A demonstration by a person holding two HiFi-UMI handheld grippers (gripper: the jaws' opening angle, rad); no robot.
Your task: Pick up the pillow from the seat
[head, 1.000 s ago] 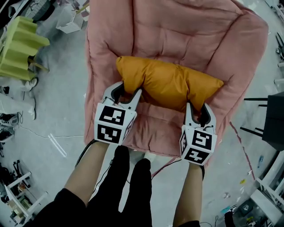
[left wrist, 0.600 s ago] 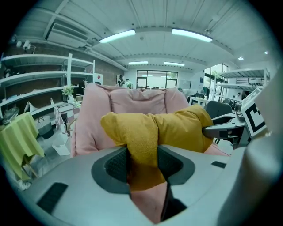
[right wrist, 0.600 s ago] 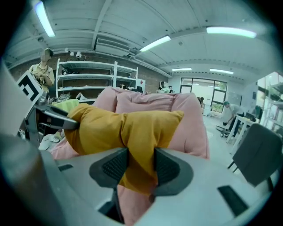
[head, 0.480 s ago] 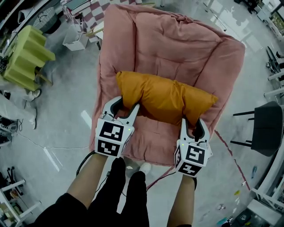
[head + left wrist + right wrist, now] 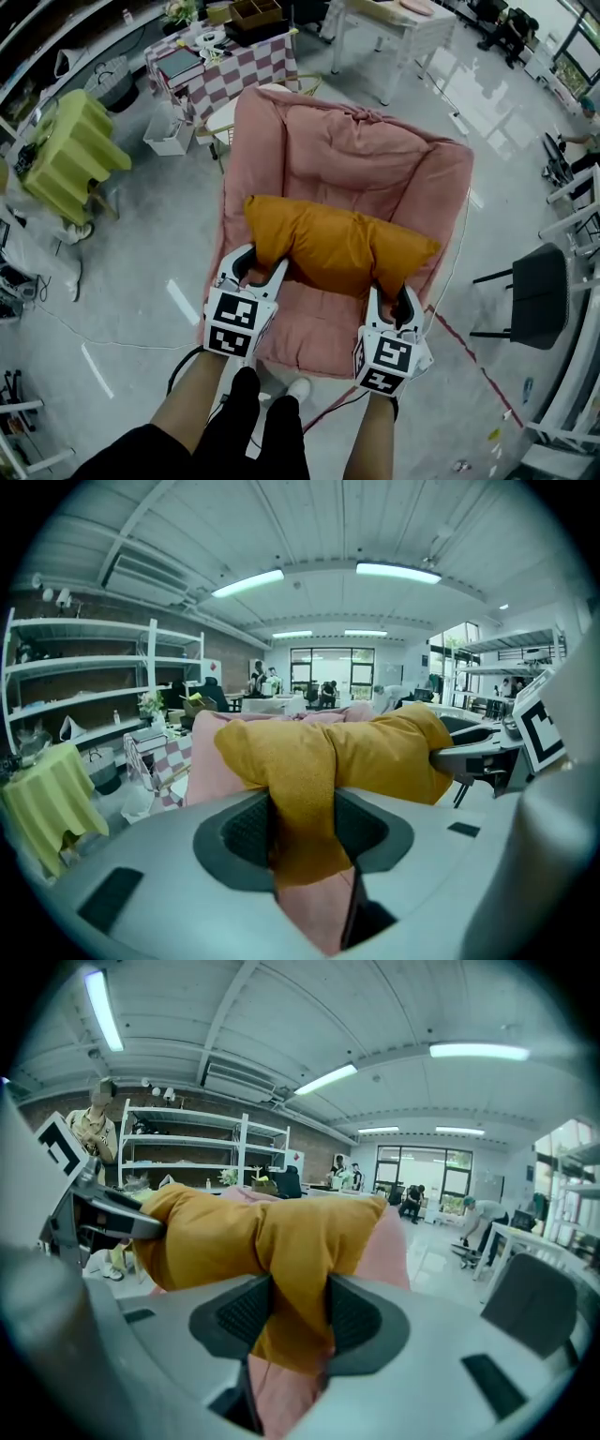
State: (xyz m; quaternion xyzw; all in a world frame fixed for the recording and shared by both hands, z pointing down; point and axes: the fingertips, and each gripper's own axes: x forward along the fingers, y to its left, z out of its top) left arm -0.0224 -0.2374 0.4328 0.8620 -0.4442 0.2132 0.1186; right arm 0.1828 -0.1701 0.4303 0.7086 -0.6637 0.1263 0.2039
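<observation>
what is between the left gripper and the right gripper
The orange pillow spans that stretch, one end pinched in the left gripper and the other in the right gripper, with the pink chair below it. The head view shows it.

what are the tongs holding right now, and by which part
The orange pillow, held by both: the left tongs pinch the fabric near its left end, the right tongs near its right end.

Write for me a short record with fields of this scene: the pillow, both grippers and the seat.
pillow: orange, long, lying across in front of the seat's back
left gripper: shut on the pillow's left end
right gripper: shut on the pillow's right end
seat: pink padded chair on a grey floor
behind the seat: checked table
</observation>
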